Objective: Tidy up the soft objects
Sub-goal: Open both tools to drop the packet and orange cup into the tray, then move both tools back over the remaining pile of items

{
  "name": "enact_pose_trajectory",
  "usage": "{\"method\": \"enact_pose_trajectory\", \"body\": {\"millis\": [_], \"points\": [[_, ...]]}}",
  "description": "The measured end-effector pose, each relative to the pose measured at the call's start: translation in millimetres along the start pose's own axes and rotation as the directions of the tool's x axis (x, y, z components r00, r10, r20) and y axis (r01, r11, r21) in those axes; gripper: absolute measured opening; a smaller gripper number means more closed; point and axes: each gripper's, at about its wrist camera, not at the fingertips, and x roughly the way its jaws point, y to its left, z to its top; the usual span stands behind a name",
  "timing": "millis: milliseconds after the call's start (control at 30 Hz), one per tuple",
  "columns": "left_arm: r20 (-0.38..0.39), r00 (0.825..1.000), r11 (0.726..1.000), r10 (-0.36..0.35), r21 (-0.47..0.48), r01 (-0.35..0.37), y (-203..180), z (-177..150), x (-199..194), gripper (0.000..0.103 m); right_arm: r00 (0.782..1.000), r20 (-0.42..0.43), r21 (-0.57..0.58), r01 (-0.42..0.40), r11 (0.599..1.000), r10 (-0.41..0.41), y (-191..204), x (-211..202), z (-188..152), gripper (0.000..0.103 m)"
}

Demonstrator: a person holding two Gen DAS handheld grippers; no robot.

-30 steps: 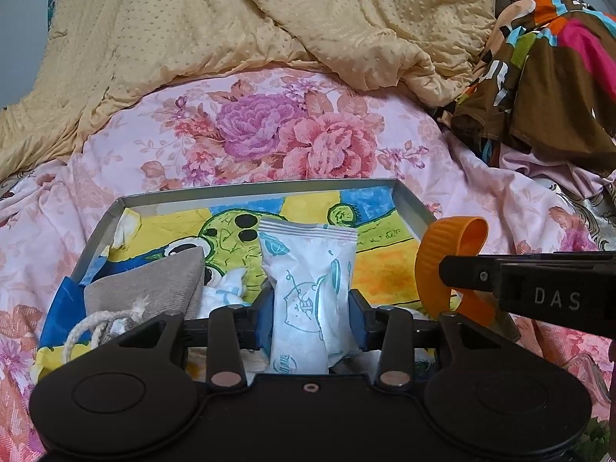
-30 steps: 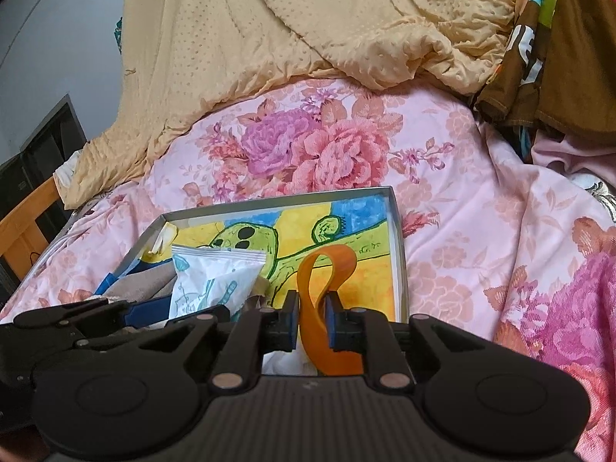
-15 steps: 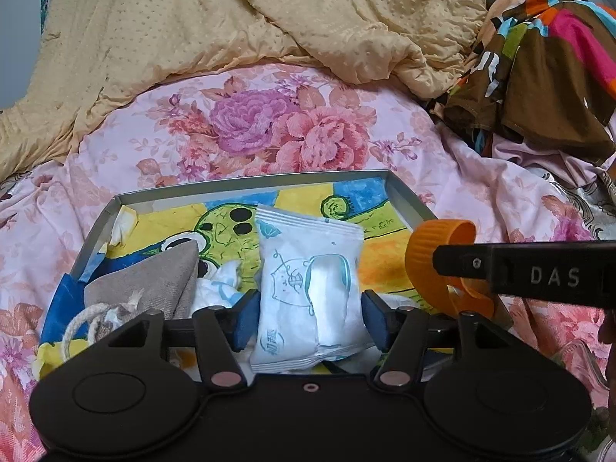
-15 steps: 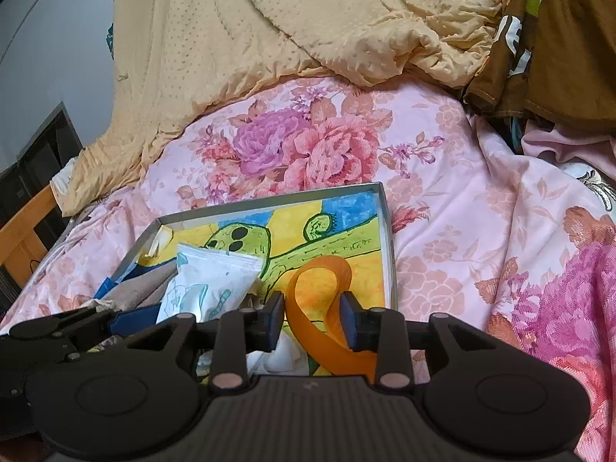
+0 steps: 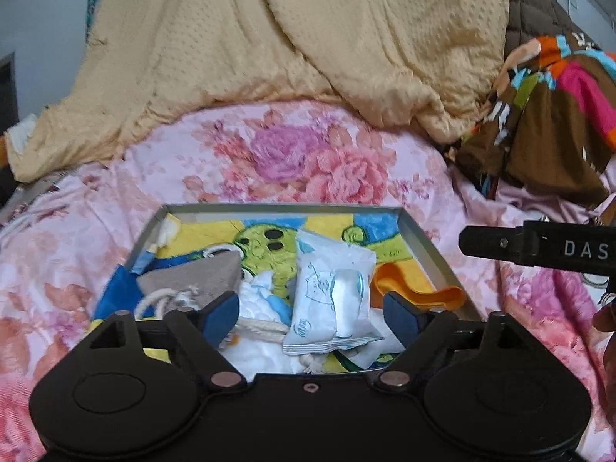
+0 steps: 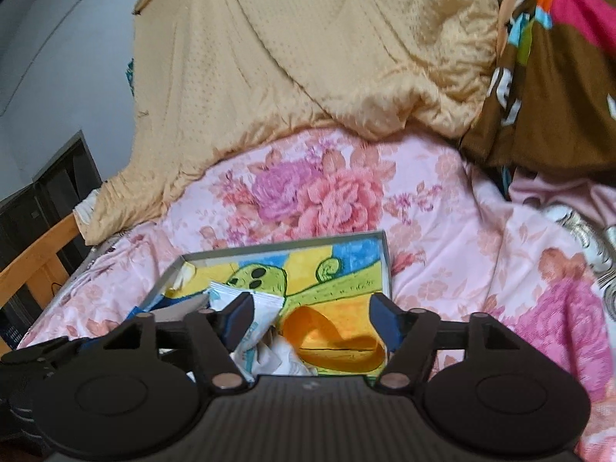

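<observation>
Lay in the grey tray [image 5: 419,231]: white wet-wipe packet [image 5: 331,292], flat and slightly tilted on the cartoon-print towel [image 5: 269,238] lining the tray floor, between the blue pads of the left gripper [image 5: 312,313] but clear of both. Noted jaws of that gripper just opened wide, packet let go. Found just right of the packet an orange silicone band [image 6: 335,342], slumped in a loose loop on the towel near the tray's right wall, between the spread pads of the right gripper [image 6: 310,321] and touching neither. Jaws of that one likewise just opened, nothing held. Seen left of the packet: grey drawstring pouch [image 5: 200,277] with a white cord [image 5: 158,300], a blue cloth [image 5: 119,292] spilling over the left rim, white fabric [image 5: 261,300] bunched at the near edge under the packet's corner. Rested on a pink floral bedsheet [image 5: 308,154], tray and all. Heaped beyond it, a rumpled tan dotted blanket [image 5: 288,46]; to the right, a brown multicoloured garment [image 5: 546,115]. Glimpsed at far left in the right wrist view a wooden bed frame [image 6: 34,258]. Blurred somewhat, both views.
</observation>
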Motion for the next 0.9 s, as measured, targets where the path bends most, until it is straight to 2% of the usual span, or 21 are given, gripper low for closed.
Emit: {"method": "enact_pose_trajectory", "body": {"millis": [67,200,300,400,667,900], "points": [[0.020,1.000,1.000,0.007,-0.008,-0.007,-0.3,1.3,-13.9,0.094,1.000,0.025,-0.014,-0.005,1.000,0.005,2.8,-14.4,0.3,0.083],[0.053,0.998,1.000,0.016,-0.016,-0.016,-0.2,3.5,-42.6,0.096,0.996,0.089,-0.071,0.003,0.997,0.004,11.8,-44.9,-1.1,0.093],[0.085,0.996,0.999,0.029,-0.015,-0.028,0.9,1.7,-67.1,0.102,0.990,0.139,-0.070,0.014,0.997,-0.004,16.3,-69.7,-3.7,0.099],[0.109,0.993,0.999,0.032,-0.019,-0.030,4.9,-2.8,-93.6,0.102,0.985,0.172,-0.066,0.009,0.998,0.002,21.7,-91.9,-8.0,0.103],[0.138,0.990,0.999,0.026,-0.047,-0.020,17.7,-23.8,-157.6,0.102,0.980,0.198,-0.125,0.015,0.992,0.010,46.6,-142.3,-34.0,0.103],[0.134,0.991,0.999,0.014,-0.040,-0.009,22.1,-48.7,-197.7,0.102,0.980,0.196,-0.147,0.005,0.989,0.024,60.7,-174.9,-56.6,0.103]]}}
